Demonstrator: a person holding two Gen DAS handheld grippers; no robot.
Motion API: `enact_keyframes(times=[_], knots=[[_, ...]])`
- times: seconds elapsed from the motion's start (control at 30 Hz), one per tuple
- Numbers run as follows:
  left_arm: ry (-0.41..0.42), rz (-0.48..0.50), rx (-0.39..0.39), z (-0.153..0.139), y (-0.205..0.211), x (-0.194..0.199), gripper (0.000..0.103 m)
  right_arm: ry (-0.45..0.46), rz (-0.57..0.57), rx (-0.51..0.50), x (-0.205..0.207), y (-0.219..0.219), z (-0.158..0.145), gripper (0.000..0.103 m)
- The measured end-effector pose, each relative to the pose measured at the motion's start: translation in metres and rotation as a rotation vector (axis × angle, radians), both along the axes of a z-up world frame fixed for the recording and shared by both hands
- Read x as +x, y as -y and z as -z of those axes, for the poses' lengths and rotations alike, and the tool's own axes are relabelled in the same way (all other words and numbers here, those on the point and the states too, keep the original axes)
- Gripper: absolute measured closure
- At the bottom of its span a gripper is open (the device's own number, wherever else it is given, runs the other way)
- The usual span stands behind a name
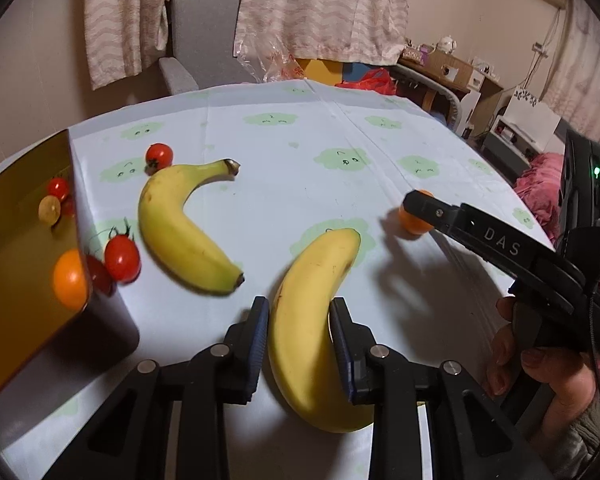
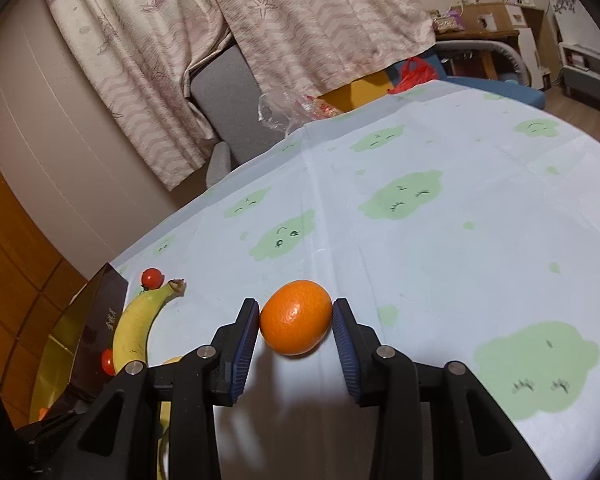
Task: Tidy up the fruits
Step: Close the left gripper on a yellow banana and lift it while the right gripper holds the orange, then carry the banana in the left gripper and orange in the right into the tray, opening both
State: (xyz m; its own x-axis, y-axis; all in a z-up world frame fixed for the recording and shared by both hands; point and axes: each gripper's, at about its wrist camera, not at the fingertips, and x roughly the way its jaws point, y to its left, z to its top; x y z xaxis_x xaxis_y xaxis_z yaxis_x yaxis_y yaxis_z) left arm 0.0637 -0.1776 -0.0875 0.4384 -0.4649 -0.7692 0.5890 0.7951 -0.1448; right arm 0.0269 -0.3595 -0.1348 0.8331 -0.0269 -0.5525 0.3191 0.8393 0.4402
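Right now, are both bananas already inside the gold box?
No. One banana lies on the tablecloth beside the gold box, and the other banana sits between the left gripper fingers.

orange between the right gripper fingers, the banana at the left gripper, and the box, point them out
orange point(image 2: 294, 317), right wrist view, middle of its peel
banana point(image 1: 312, 320), left wrist view, mid body between the fingers
box point(image 1: 24, 240), left wrist view, gold inner wall

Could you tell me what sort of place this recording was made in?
Most likely a lived-in home room, not a lab: a table under a cloud-print tablecloth, patterned curtains along the wall, and wooden shelving with a teapot in the far corner.
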Motion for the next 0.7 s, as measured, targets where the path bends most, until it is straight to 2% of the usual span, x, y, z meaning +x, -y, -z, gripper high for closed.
enact_keyframes(times=[0.3,0.7], knots=[[0.009,0.01,-0.096,-0.016,-0.025,-0.018,0.072,0.017,0.033,0.011,-0.022,-0.002,-0.018,0.065],[0.089,-0.093,-0.188,-0.053,-0.09,-0.02,0.072,0.03,-0.124,-0.034,-0.013,-0.068,-0.043,0.065]])
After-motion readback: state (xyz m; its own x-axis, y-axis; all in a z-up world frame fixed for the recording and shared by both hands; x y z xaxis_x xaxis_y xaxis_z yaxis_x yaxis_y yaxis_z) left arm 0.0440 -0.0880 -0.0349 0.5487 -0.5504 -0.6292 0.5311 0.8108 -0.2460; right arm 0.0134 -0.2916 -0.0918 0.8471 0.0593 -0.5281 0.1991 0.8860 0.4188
